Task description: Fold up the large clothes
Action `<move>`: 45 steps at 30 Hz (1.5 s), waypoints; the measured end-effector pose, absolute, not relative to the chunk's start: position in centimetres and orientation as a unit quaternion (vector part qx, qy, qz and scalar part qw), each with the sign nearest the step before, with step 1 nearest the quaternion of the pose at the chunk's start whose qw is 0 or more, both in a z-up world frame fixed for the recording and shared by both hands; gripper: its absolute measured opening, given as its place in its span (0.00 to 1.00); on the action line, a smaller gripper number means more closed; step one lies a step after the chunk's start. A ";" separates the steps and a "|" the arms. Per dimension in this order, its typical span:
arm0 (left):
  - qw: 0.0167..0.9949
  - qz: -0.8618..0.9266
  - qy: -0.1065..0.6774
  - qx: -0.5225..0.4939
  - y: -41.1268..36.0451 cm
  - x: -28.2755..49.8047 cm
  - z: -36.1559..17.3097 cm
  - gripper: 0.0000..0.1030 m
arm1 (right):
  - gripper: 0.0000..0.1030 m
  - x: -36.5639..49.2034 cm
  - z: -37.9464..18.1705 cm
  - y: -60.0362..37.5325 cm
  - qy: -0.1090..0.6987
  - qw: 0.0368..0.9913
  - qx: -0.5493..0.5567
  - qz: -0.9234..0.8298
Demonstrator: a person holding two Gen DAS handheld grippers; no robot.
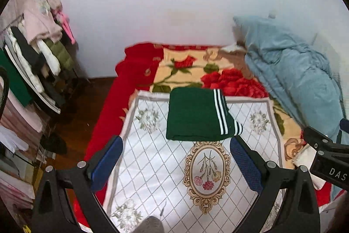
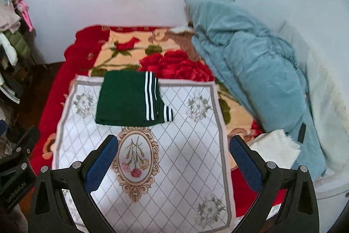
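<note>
Both grippers, left (image 1: 176, 164) and right (image 2: 173, 162), hover with fingers spread wide and empty above the white patterned cloth (image 2: 187, 158); the folded green garment (image 2: 128, 98) lies at its far edge on the bed (image 2: 54, 110).

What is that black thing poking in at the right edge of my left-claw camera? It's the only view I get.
Observer: That's the right claw. Its own camera shows its blue fingers spread wide, with nothing between them.
Operator: Does the patterned mat carry on underneath it?
Observer: Yes. The mat ends in a near right corner that bears a fourth flower sprig. Your view hides that one.
</note>
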State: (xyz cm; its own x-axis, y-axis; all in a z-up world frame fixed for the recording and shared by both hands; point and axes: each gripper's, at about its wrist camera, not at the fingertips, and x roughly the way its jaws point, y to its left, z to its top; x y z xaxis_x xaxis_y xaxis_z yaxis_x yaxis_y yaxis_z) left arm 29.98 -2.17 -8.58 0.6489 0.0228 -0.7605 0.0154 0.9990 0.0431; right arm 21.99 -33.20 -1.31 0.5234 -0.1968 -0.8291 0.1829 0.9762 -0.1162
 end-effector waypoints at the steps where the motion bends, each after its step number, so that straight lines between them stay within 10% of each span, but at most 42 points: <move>1: 0.909 0.001 0.416 0.021 -2.0 29.3 -7.9 0.97 | 1.00 20.9 -0.1 -33.1 0.470 0.876 -0.009 -0.109; 19: 0.912 0.014 0.409 0.001 -1.6 21.9 0.9 0.97 | 1.00 9.9 13.9 -31.8 0.425 0.899 -0.004 -0.103; 45: 0.919 0.022 0.394 -0.013 -1.6 19.7 2.9 0.97 | 1.00 8.8 16.3 -32.0 0.415 0.906 -0.014 -0.081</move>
